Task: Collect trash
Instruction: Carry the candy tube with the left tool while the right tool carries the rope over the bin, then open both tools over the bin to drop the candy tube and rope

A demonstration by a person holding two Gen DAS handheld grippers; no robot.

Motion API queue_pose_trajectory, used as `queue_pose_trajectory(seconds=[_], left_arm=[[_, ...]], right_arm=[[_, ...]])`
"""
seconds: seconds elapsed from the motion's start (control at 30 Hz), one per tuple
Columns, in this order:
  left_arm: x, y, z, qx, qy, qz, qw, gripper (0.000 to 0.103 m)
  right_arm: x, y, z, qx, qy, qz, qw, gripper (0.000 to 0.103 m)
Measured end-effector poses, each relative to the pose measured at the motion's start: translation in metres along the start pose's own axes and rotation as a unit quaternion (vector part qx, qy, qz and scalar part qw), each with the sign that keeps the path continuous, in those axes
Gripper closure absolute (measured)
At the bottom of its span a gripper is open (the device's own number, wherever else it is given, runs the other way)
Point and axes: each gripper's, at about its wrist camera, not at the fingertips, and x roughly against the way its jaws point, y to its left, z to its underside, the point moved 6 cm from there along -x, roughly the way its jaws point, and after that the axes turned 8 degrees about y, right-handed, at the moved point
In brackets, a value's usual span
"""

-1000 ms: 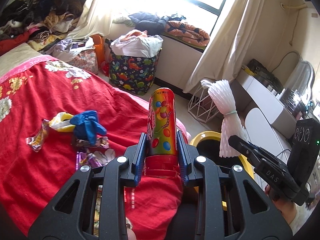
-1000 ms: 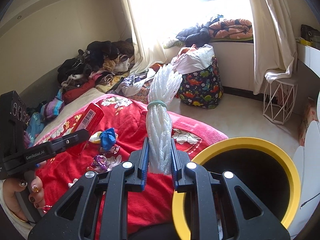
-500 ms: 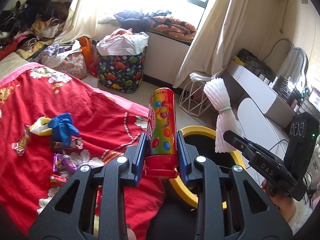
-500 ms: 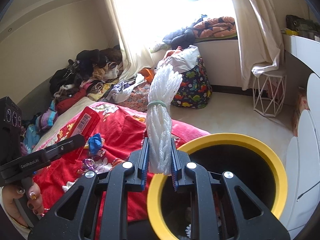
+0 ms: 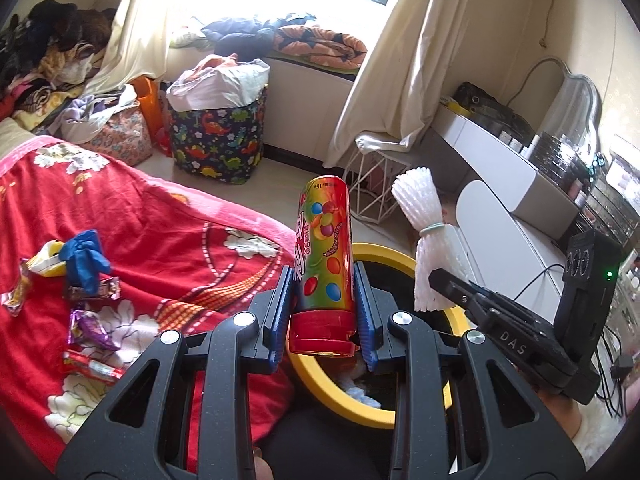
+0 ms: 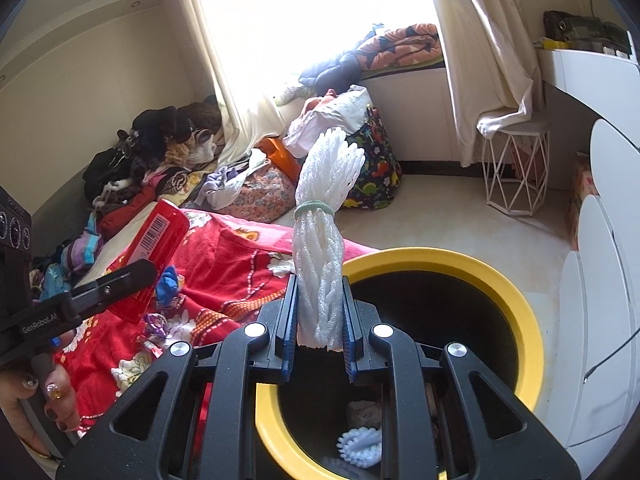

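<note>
My left gripper (image 5: 323,322) is shut on a red candy tube (image 5: 325,264) printed with coloured dots, held upright over the near rim of the yellow-rimmed bin (image 5: 384,254). My right gripper (image 6: 319,344) is shut on a white foam net bundle (image 6: 320,248) tied with a green band, above the bin's (image 6: 524,320) left rim. The left view shows the foam bundle (image 5: 424,240) and right gripper (image 5: 452,286) at right; the right view shows the tube (image 6: 154,246) and left gripper (image 6: 120,280) at left. Several wrappers (image 5: 90,322) and a blue glove (image 5: 86,260) lie on the red blanket (image 5: 168,236).
Some trash lies at the bin's bottom (image 6: 360,444). A dinosaur-print laundry bag (image 5: 218,140) and a white wire stool (image 6: 516,172) stand on the floor by the window. White furniture (image 6: 600,320) flanks the bin on the right. Clothes (image 6: 152,160) pile at the bed's far end.
Both grippers have carried their items away from the bed toward the bin; the bin now fills more of both views and sits under the fingers. Both grips are unchanged.
</note>
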Motion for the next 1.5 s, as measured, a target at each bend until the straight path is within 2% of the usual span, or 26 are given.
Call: queue_pose_trajectory(seconds=[0.57, 1.23, 1.33, 1.37, 1.4, 1.43, 1.47, 1.5], left_arm=[[-0.041, -0.044, 0.012, -0.036, 0.038, 0.017, 0.9985, 0.08], [-0.082, -0.068, 0.008, -0.056, 0.063, 0.018, 0.9963, 0.08], [-0.084, -0.069, 0.007, -0.054, 0.061, 0.017, 0.9965, 0.08], [-0.085, -0.067, 0.006, -0.052, 0.06, 0.014, 0.9968, 0.08], [-0.085, -0.066, 0.006, -0.048, 0.06, 0.014, 0.9969, 0.072], [-0.085, -0.064, 0.005, -0.046, 0.061, 0.014, 0.997, 0.065], [-0.084, -0.064, 0.005, -0.046, 0.061, 0.013, 0.997, 0.048], [-0.083, -0.063, 0.004, -0.047, 0.058, 0.011, 0.9971, 0.037]], right_arm=[[0.001, -0.047, 0.016, -0.048, 0.015, 0.033, 0.998, 0.085], [0.004, -0.072, 0.034, -0.078, 0.035, 0.045, 0.995, 0.085], [0.003, -0.071, 0.036, -0.079, 0.038, 0.044, 0.995, 0.082], [0.002, -0.072, 0.037, -0.081, 0.044, 0.043, 0.995, 0.077], [0.002, -0.074, 0.038, -0.084, 0.046, 0.045, 0.994, 0.065], [0.002, -0.075, 0.039, -0.088, 0.046, 0.049, 0.994, 0.058], [0.003, -0.077, 0.039, -0.093, 0.042, 0.051, 0.993, 0.051], [0.003, -0.078, 0.039, -0.096, 0.04, 0.051, 0.993, 0.049]])
